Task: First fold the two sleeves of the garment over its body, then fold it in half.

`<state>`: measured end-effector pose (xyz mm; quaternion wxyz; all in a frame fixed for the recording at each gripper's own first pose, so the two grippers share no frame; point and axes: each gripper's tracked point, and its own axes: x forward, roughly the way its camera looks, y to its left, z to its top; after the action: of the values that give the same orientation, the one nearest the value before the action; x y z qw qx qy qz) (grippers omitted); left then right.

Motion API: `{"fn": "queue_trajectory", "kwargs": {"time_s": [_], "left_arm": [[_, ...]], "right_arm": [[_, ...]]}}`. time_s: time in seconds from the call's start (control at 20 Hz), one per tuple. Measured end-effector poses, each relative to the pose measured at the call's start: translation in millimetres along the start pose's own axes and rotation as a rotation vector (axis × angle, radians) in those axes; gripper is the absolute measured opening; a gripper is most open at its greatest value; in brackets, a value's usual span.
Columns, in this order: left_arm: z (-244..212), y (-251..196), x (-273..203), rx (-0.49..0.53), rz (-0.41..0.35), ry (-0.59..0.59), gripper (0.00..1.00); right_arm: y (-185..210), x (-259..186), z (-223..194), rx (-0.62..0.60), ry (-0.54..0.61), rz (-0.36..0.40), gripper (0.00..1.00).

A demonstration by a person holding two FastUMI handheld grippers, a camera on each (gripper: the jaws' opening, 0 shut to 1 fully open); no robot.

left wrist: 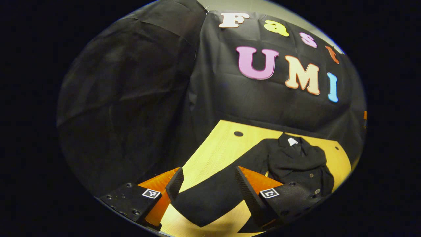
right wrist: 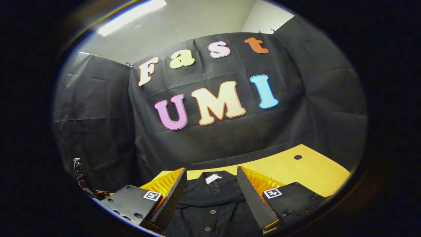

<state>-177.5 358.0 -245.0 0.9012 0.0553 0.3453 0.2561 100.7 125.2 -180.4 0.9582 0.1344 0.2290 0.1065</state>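
Garment (left wrist: 297,161): black, matte, heavy-looking cloth with a collar, a small white tag (left wrist: 292,141) at the neck and a row of round buttons (right wrist: 212,211) down the front. It lies on the tabletop (left wrist: 217,148), collar toward the booth wall. In the left gripper view one sleeve (left wrist: 210,194) stretches out flat and long across the wood, its squared cuff lying between the fingers.

Tabletop: pale yellow wood grain, smooth, with small dark round holes (left wrist: 238,134) near the far edge.

Left gripper (left wrist: 207,187): fingers spread wide, above the sleeve, gripping nothing.

Right gripper (right wrist: 212,194): fingers spread wide, over the garment's chest just below the collar, gripping nothing. Ridged wedge-shaped pads (right wrist: 172,194).
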Motion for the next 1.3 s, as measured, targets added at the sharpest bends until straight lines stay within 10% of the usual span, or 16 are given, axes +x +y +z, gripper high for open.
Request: {"fn": "queue_trajectory", "kwargs": {"time_s": [0.65,0.9,0.95,1.1,1.3], "left_arm": [[-137.3,5.8,20.5,-0.042,0.087,0.38,0.95],[-138.8,9.6,19.6,0.014,0.075,0.333,0.92],[-136.7,13.3,21.8,0.001,0.079,0.326,0.83],[-136.9,10.3,24.6,-0.043,0.066,0.32,0.13],[-127.3,10.7,27.2,-0.073,0.085,0.303,0.0]], "right_arm": [[-37.2,-28.7,0.5,0.012,0.007,-0.066,0.96],[-48.5,-38.2,9.0,0.01,-0.011,-0.072,0.96],[-50.7,-41.1,9.7,0.01,-0.012,-0.071,0.96],[-54.1,-48.1,5.4,-0.002,-0.006,-0.054,1.0],[-55.6,-54.6,-5.9,-0.024,0.008,-0.031,0.96]]}}
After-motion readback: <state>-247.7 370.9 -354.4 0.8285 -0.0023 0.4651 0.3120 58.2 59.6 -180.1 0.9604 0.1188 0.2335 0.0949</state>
